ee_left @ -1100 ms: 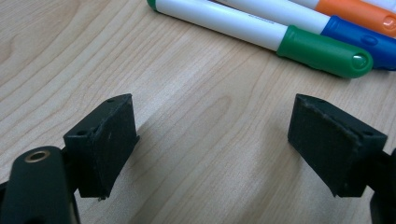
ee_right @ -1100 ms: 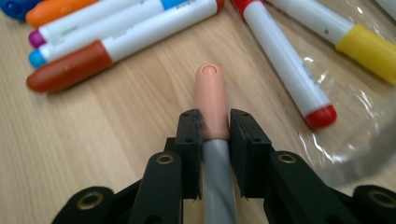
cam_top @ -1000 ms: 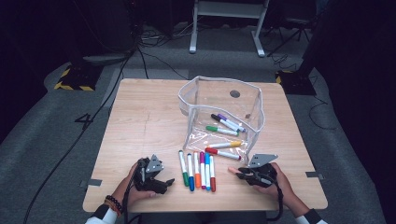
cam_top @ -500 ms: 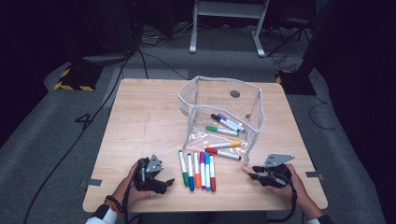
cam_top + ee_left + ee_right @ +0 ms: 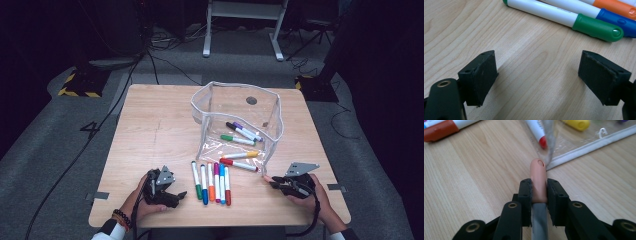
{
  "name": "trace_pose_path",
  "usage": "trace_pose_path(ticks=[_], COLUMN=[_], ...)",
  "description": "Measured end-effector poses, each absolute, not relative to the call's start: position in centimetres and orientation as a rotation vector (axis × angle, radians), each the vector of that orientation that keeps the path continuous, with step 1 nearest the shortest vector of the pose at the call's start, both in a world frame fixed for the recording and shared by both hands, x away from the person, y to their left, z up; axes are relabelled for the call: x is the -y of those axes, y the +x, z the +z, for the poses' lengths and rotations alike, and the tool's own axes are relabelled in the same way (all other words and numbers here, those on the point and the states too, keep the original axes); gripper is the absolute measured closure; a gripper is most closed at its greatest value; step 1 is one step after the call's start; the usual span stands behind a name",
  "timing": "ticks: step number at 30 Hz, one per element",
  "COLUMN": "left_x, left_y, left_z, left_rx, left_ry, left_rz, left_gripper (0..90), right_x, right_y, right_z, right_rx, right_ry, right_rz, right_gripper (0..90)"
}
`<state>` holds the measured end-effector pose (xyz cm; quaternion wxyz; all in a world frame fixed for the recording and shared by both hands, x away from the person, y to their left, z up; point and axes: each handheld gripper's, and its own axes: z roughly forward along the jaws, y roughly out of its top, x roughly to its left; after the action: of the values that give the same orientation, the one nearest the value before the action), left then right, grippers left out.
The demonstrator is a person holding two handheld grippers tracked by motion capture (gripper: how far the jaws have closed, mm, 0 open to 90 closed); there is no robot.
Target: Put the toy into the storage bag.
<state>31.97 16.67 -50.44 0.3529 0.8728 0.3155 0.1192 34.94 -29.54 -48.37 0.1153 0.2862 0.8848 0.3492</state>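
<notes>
Since the earlier frames, the right claw (image 5: pixel 271 181) has been carried rightward and back toward the clear pouch (image 5: pixel 239 123); its jaws have just been closing, and a peach-capped marker (image 5: pixel 538 180) is now pinched between them. At the near left, the left claw (image 5: pixel 176 196) is rested on the counter (image 5: pixel 150 125), spread wide with nothing between the jaws. Just right of it, a row of markers (image 5: pixel 212 182) is laid out. The held marker's cap is seen just beside the pouch's near right corner.
</notes>
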Motion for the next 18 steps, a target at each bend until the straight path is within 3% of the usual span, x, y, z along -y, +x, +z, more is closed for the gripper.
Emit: trace_pose_path(ticks=[10,18], left_x=[-16.7,-16.7], left_y=[32.0,32.0], left_z=[-50.4,-50.4], left_rx=[-0.815,-0.814], left_ry=[2.257,2.258], left_rz=[0.309,0.31], left_gripper=[15.7,15.7], right_x=[31.9,33.6], right_y=[35.1,35.6], right_z=[-45.6,-40.8], right_rx=[-2.469,-2.329], right_ry=[0.875,0.852], right_rz=[1.143,1.222], right_gripper=[74.9,74.9])
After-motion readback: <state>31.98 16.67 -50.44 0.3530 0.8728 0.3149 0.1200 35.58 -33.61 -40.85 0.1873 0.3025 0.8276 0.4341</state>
